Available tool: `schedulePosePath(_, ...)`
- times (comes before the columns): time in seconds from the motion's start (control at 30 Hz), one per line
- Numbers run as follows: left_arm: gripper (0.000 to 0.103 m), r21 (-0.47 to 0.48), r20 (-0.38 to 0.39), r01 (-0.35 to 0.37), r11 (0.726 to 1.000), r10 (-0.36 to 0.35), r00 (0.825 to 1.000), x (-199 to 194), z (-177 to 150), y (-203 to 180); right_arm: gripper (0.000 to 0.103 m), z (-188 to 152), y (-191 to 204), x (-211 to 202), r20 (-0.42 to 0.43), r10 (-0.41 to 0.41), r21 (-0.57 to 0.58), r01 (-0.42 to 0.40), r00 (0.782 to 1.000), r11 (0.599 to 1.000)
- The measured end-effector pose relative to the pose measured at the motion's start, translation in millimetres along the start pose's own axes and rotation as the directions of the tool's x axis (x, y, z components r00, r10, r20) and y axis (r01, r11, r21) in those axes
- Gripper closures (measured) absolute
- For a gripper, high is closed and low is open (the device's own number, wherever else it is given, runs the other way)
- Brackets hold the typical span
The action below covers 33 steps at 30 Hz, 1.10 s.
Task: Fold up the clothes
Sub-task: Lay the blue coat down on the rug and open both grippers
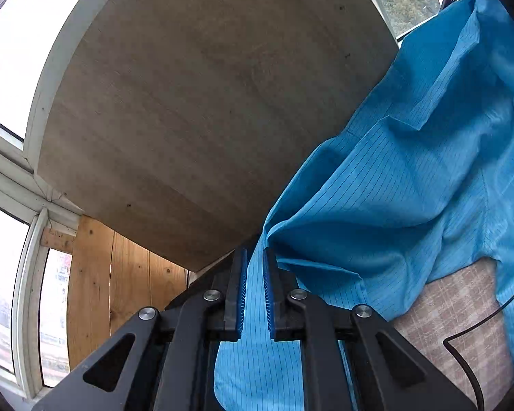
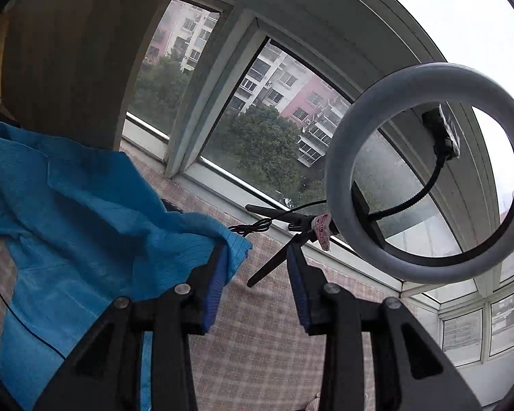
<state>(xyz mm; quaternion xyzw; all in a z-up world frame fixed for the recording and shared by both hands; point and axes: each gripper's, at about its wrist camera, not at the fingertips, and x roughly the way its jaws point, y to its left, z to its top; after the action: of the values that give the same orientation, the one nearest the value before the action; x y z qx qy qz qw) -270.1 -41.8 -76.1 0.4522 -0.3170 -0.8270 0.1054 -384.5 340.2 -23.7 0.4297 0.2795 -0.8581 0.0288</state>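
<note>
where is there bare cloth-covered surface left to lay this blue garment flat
Free: the checked surface ahead of the right gripper, between the blue garment and the window sill. A smaller bare patch lies beside the left gripper, under the garment's hanging edge. Crowded: the ring light, its tripod legs and cable by the window.
</note>
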Motion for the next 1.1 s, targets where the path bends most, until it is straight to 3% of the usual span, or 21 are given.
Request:
schedulePosePath(0.13, 0.090, -0.033, 0.050, 0.054, 0.998, -0.052, 0.997, -37, -14, 16, 0.065, -45, -38, -72, 0.058, 0.084, 0.107, -0.090, 0.995, 0.990)
schedulePosePath(0.23, 0.090, -0.080, 0.075, 0.075, 0.994, -0.069, 0.995, -56, -31, 35, 0.060, -70, -70, -120, 0.087, 0.059, 0.191, -0.075, 0.994, 0.979)
schedulePosePath(0.33, 0.085, -0.054, 0.140, 0.122, 0.991, -0.114, 0.984, -90, -59, 27, 0.057, -126, -70, -156, 0.092, 0.110, 0.218, -0.127, 0.990, 0.968)
schedulePosePath(0.43, 0.083, -0.028, 0.170, 0.224, 0.974, -0.217, 0.961, -115, -92, 4, 0.045, -207, -45, -171, 0.101, 0.241, 0.280, -0.260, 0.965, 0.924)
schedulePosePath(0.53, 0.083, 0.021, 0.168, 0.330, 0.944, -0.329, 0.929, -133, -127, -30, 0.045, -290, -5, -166, 0.081, 0.355, 0.341, -0.361, 0.931, 0.868)
schedulePosePath(0.6, 0.083, 0.067, 0.148, 0.364, 0.929, -0.370, 0.917, -140, -150, -61, 0.045, -339, 34, -156, 0.043, 0.404, 0.354, -0.392, 0.914, 0.849)
schedulePosePath(0.7, 0.083, 0.083, 0.092, 0.461, 0.884, -0.467, 0.879, -150, -182, -104, 0.045, -389, 88, -141, -0.014, 0.492, 0.362, -0.454, 0.870, 0.814)
schedulePosePath(0.77, 0.083, 0.068, 0.048, 0.530, 0.845, -0.534, 0.844, -159, -205, -131, 0.045, -408, 120, -133, -0.044, 0.530, 0.329, -0.489, 0.847, 0.808)
schedulePosePath(0.83, 0.083, 0.032, 0.001, 0.593, 0.805, -0.593, 0.805, -161, -223, -158, 0.045, -418, 141, -130, -0.063, 0.540, 0.272, -0.507, 0.839, 0.818)
schedulePosePath(0.93, 0.083, -0.004, -0.070, 0.625, 0.781, -0.624, 0.779, -163, -246, -204, 0.045, -421, 162, -122, -0.068, 0.589, 0.212, -0.565, 0.805, 0.797)
schedulePosePath(1.0, 0.083, -0.005, -0.089, 0.607, 0.795, -0.605, 0.791, -169, -253, -221, 0.045, -415, 172, -117, -0.072, 0.618, 0.171, -0.601, 0.783, 0.781)
schedulePosePath(1.1, 0.083, -0.068, -0.079, 0.606, 0.793, -0.610, 0.789, -182, -259, -223, 0.045, -407, 197, -104, -0.132, 0.585, 0.045, -0.585, 0.800, 0.810)
